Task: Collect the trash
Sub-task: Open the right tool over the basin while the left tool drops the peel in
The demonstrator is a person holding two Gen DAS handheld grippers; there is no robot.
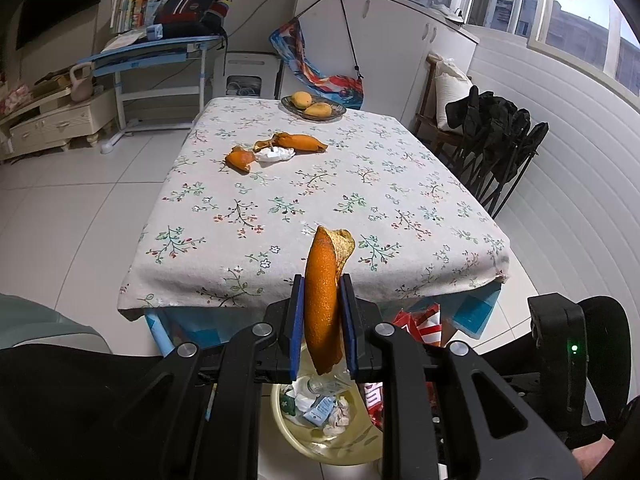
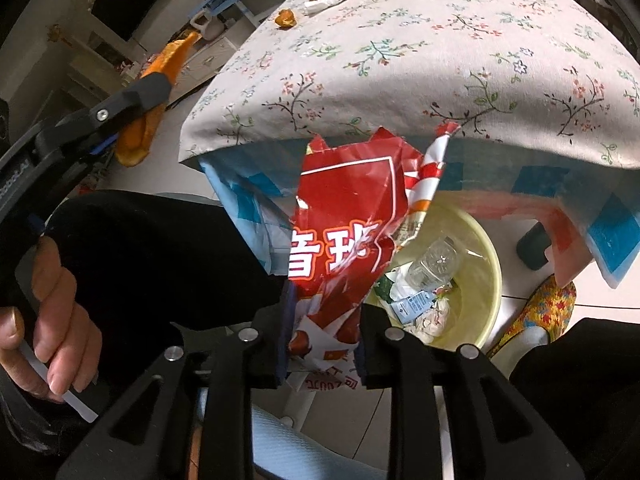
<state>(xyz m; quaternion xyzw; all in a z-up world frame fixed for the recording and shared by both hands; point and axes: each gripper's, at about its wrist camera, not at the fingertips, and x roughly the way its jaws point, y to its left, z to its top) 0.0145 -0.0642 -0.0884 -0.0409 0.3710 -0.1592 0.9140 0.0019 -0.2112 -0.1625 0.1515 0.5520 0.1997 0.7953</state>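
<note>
The orange peel is bright orange outside, pale yellow inside; the snack wrapper is red with white characters (striped red and white at one o'clock); the tablecloth is beige with green sprigs and small red flowers; the bin is pale yellow.

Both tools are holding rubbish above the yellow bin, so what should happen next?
Probably open the left tool and let the orange peel drop. It hangs right over the yellow bin, which already holds rubbish. The right tool grips the red wrapper beside the bin, so it may need shifting first.
</note>
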